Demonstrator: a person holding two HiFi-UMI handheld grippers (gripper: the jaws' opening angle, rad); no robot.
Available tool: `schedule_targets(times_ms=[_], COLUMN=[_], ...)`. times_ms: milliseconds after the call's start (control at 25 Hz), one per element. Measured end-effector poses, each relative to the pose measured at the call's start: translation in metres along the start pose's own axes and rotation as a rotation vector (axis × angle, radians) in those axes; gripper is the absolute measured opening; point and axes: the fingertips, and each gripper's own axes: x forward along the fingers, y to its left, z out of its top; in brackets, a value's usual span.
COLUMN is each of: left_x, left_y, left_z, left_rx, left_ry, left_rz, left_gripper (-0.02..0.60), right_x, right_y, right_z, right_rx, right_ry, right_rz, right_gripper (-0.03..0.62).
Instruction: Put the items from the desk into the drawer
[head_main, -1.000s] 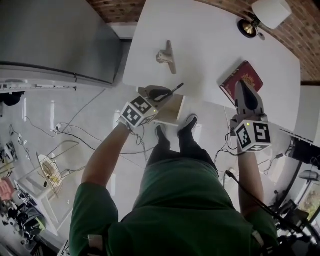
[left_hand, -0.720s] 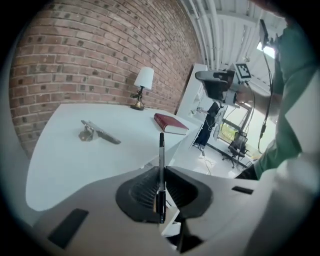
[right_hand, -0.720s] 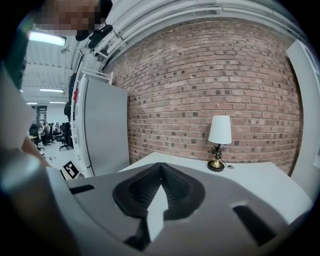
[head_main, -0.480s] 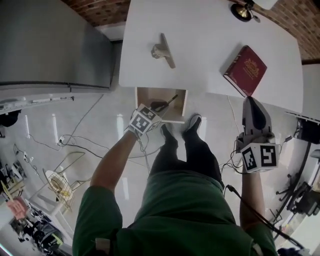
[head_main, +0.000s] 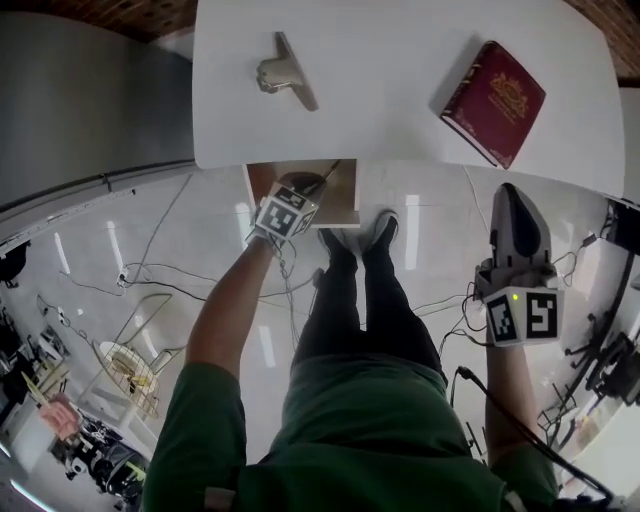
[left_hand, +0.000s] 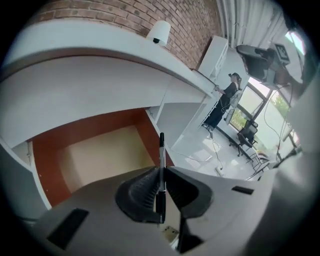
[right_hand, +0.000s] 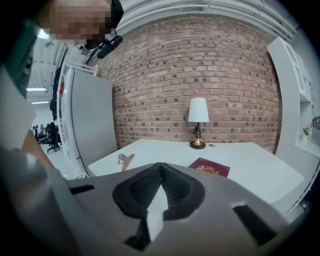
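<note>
Green shirt (head_main: 370, 440), grey right tool (head_main: 509, 192)

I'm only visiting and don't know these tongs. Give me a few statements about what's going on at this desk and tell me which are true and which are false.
1. The left tongs grip a black pen. True.
2. The drawer is closed. False: it is pulled open below the edge of the desk.
3. The red book lies in the drawer. False: it lies on the desk.
4. The right tongs hold nothing. True: their jaws are together and empty.
5. A lamp stands on the desk. True.
</note>
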Motion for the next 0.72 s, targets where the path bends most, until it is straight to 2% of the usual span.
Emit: schedule_targets(times_ms=[240,400,720], left_x=[0.033,0.058,0.108], left_y=[0.018,0.024,0.027], left_z=[-0.008,-0.033,-0.065], left_rx=[-0.012,0.006,0.119], left_ry=[0.033,0.127,0.26], left_rz=[-0.001,-0.019,-0.035], left_gripper=[0.04,0.04,0.04], right_x=[0.017,0.021,0.021], right_y=[0.033,0.045,0.048], right_z=[-0.055,-0.08,-0.111], right_rx=[0.022,0.028,0.056], right_ry=[0.091,0.115,0.108], right_rz=[0.111,0.147,0.165], right_gripper=[0.004,0.005,0.004])
